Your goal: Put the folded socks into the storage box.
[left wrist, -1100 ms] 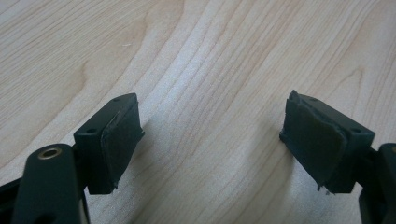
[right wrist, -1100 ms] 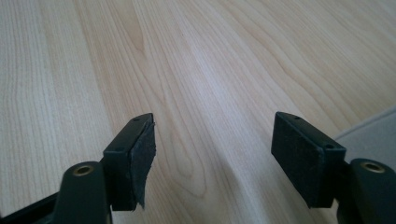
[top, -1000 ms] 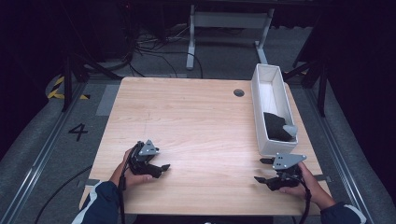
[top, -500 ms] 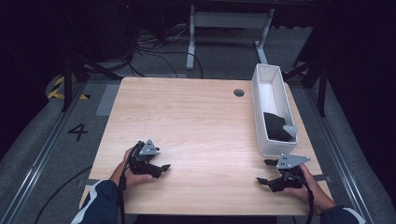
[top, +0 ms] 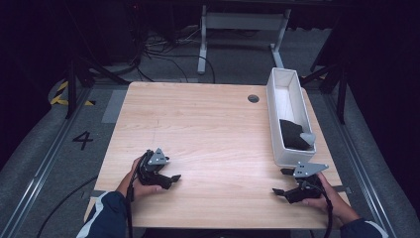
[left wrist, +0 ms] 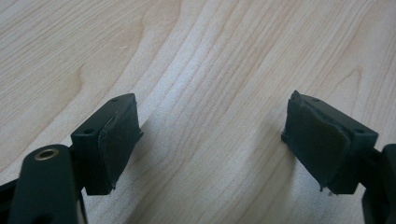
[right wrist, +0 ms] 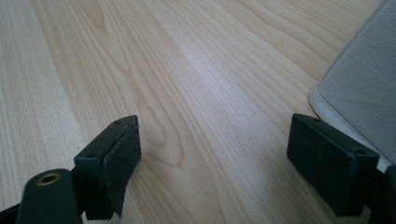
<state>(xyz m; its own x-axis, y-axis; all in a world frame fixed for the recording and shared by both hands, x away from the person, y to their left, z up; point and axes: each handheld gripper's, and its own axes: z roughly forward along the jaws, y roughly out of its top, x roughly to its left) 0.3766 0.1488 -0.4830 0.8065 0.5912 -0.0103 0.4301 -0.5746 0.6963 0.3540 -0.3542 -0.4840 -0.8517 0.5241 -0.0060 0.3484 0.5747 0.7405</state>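
My left gripper (top: 171,181) rests on the wooden table (top: 208,124) near its front left, held in a hand and pointing right. Its jaws stand open over bare wood (left wrist: 212,140). My right gripper (top: 281,181) lies at the front right, pointing left, just in front of a long white bin (top: 287,99). Its jaws have just been opening and stand open with nothing between them (right wrist: 215,154). The bin's near corner (right wrist: 364,93) is beside the right-hand pad. Inside the bin lies a dark object (top: 292,134) with a pale grey piece (top: 308,137) against it.
A small round hole (top: 253,98) sits in the tabletop left of the bin's far end. Beyond the table are a white metal frame (top: 242,22) and cables on the dark floor. A grey strip marked with a 4 (top: 82,140) runs along the left.
The right gripper's jaws stand a little wider than before, and its hand has shifted slightly. The left hand and gripper have kept still.
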